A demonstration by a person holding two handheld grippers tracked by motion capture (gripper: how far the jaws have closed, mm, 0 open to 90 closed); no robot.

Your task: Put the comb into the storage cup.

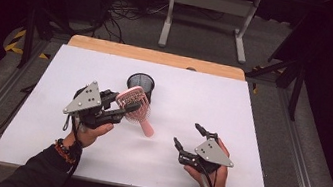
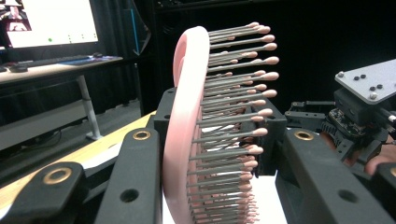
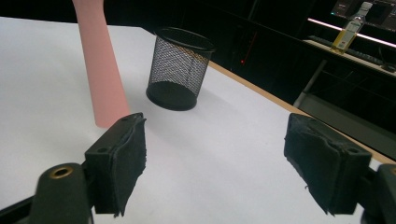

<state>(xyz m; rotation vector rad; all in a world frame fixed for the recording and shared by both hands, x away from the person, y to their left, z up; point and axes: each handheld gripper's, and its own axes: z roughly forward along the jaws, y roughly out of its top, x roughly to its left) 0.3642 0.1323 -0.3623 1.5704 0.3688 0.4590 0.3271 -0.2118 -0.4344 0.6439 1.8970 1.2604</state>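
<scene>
White tabletop (image 1: 252, 117), largely bare. Mesh cup (image 1: 140, 85) upright near back centre, likely the brush's destination. Pink hairbrush (image 1: 135, 105) held above the tabletop beside the cup, left gripper (image 1: 118, 111) jaws clamped on its head, handle hanging free. Right gripper (image 1: 188, 137) jaws apart, nothing between them.

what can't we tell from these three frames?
- Mesh cup: its inside is too dark and small in the high view, and seen from the side in the right gripper view.
- Pink hairbrush: the lower end is cut off by the bottom edge in the left gripper view; the left gripper covers part of the head in the high view.
- Right gripper: jaws apart, nothing between them.
</scene>
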